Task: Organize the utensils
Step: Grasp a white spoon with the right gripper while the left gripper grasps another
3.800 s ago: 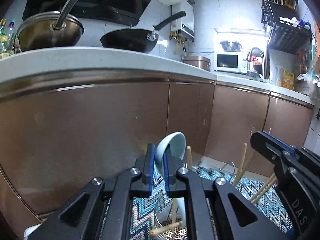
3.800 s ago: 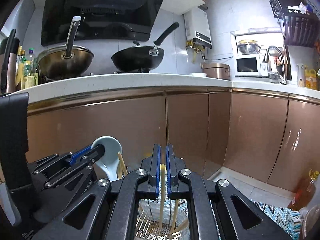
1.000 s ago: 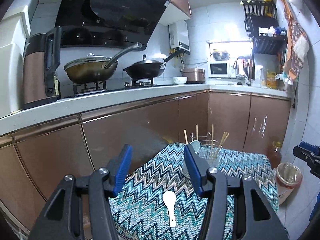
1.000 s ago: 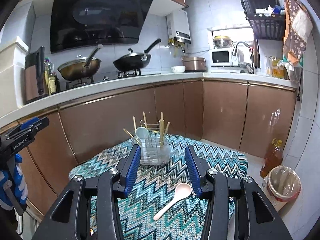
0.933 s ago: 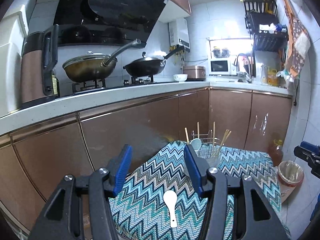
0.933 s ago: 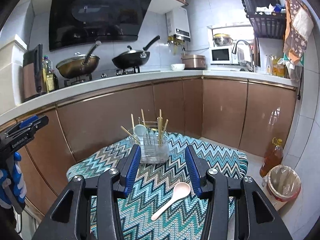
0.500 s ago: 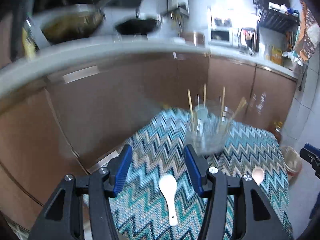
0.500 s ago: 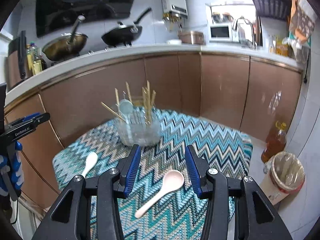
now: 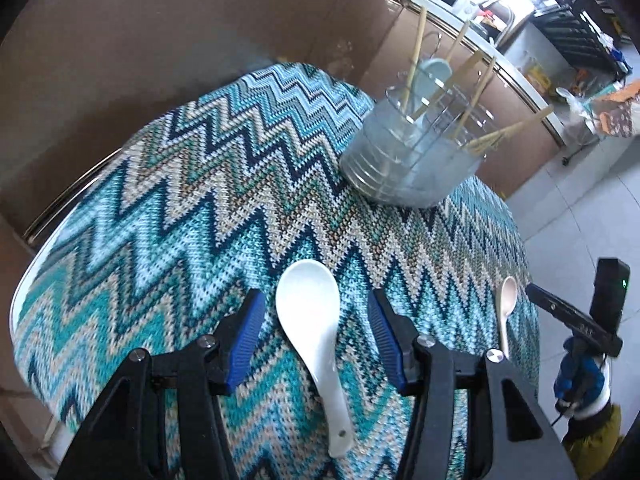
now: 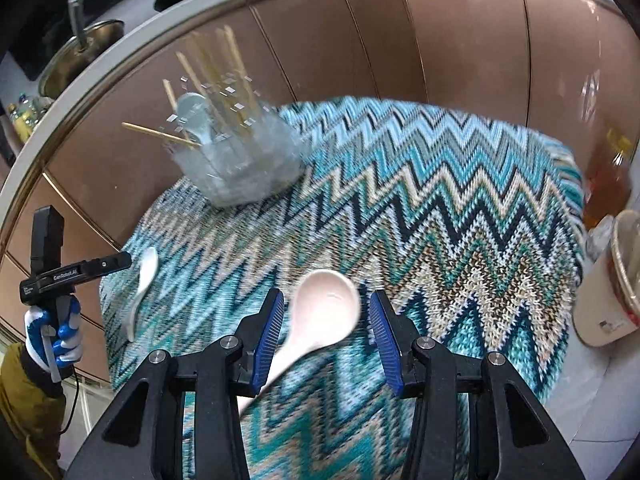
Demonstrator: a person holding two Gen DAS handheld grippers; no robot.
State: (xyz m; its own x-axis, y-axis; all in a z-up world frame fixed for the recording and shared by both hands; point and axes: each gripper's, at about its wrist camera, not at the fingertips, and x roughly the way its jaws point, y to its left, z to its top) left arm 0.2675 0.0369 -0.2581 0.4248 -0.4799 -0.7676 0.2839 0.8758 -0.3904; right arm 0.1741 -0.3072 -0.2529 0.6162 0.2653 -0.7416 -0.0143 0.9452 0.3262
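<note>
The white spoon (image 9: 310, 320) lies flat on the zigzag cloth (image 9: 168, 216) of the table, bowl pointing away from me, handle running back between the spread fingers of my left claw (image 9: 316, 336), which stands wide and holds nothing. The pink spoon (image 10: 320, 316) lies likewise between the fingers of my right claw (image 10: 326, 328), also wide and empty, its handle slanting back under the left finger. Each spoon appears small in the opposite view: the pink one (image 9: 505, 308) near the right edge of the table, the white one (image 10: 142, 284) near the left edge. Farther off stands the clear holder (image 9: 404, 160), already carrying chopsticks (image 9: 472, 96) and a pale blue spoon (image 9: 430, 76); I judge it the destination for both loose spoons. Risks from here, as I judge them: the spoons are smooth and low on a soft knit, so fingers closing over the wide bowl rather than the narrow handle may squeeze it out sideways, or catch the cloth and drag it, and the holder with it. The chopsticks splay outward, so a spoon lowered carelessly could knock them or tip the holder. Hard to make out: the right wrist view is smeared by motion, so the pink spoon's handle end and its contact with the finger cannot be settled; the holder's inner compartments are unreadable through the clear wall. A bin (image 10: 612, 280) and bottle (image 10: 608, 168) beside the table are cut by the frame.
</note>
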